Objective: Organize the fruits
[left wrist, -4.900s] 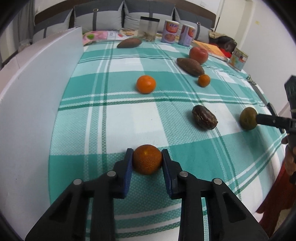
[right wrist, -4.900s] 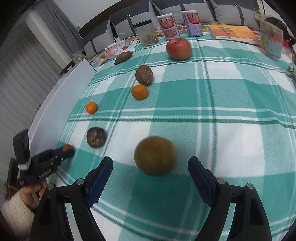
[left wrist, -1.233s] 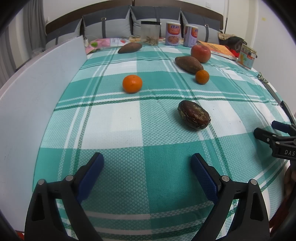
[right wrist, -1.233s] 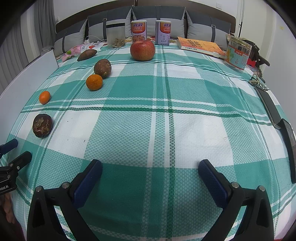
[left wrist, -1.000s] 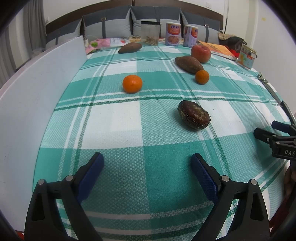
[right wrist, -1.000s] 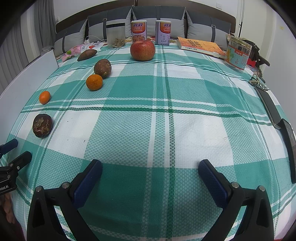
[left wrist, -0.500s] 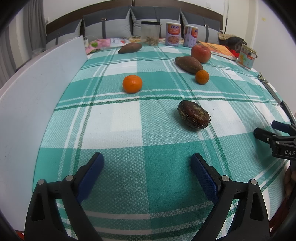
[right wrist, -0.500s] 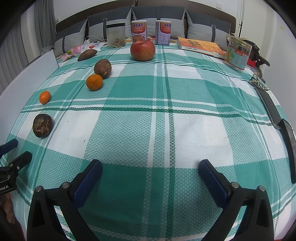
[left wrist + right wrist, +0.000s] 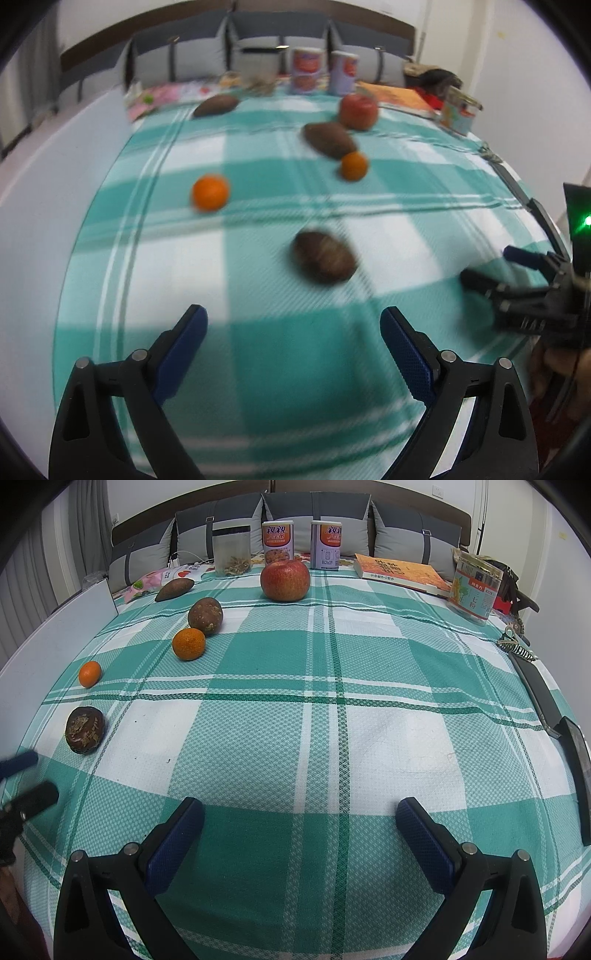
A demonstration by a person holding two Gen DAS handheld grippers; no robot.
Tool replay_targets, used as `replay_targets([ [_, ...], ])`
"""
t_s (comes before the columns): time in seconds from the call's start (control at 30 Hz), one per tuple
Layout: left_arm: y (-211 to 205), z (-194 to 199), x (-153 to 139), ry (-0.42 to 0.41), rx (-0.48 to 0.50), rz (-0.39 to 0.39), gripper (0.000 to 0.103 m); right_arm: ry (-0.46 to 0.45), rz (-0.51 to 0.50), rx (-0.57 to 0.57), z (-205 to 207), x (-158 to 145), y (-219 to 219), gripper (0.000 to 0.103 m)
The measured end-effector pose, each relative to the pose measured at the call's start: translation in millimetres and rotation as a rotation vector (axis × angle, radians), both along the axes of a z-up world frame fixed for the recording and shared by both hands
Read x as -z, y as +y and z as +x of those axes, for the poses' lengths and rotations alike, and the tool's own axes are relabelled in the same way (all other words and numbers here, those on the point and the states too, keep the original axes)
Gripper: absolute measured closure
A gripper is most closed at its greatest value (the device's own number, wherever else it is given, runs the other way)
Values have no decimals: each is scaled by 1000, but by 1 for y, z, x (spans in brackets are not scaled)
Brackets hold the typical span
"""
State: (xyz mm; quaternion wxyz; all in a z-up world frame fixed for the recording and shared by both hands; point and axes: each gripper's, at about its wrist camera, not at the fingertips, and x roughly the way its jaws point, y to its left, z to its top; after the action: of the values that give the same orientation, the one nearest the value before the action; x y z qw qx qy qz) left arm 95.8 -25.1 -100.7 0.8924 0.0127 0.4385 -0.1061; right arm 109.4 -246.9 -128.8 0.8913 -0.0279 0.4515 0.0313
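Closer now, left tongs [image 9: 293,332] gape before wrinkled dark-brown fruit [image 9: 324,256]; right tongs [image 9: 300,821] gape empty.

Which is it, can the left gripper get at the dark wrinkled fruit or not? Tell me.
Probably yes. The left gripper is open, and the dark wrinkled fruit lies just ahead of it on bare tablecloth, with nothing between them.

Six fruits [image 9: 284,580], apparently scattered apart

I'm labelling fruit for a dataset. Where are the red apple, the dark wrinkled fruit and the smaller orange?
red apple [image 9: 284,581]: right wrist view, front skin.
dark wrinkled fruit [image 9: 84,729]: right wrist view, top.
smaller orange [image 9: 89,674]: right wrist view, centre.
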Motion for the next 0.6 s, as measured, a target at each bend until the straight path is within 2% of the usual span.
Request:
replay_targets([
  [0.1, -18, 24, 3, 23, 20, 43, 10, 0, 0, 0, 0, 0, 0, 0],
  [0.17, -21, 36, 13, 59, 6, 48, 28, 0, 1, 0, 0, 0, 0, 0],
  [0.2, -21, 39, 16, 77, 2, 43, 43, 0, 0, 0, 0, 0, 0, 0],
  [0.23, -20, 38, 13, 51, -1, 36, 59, 0, 0, 0, 0, 0, 0, 0],
  [0.43, 9, 21, -1, 39, -50, -24, 60, 0, 0, 0, 0, 0, 0, 0],
  [0.6, 43, 11, 1, 29, -128, 14, 60, -1, 0, 0, 0, 0, 0, 0],
])
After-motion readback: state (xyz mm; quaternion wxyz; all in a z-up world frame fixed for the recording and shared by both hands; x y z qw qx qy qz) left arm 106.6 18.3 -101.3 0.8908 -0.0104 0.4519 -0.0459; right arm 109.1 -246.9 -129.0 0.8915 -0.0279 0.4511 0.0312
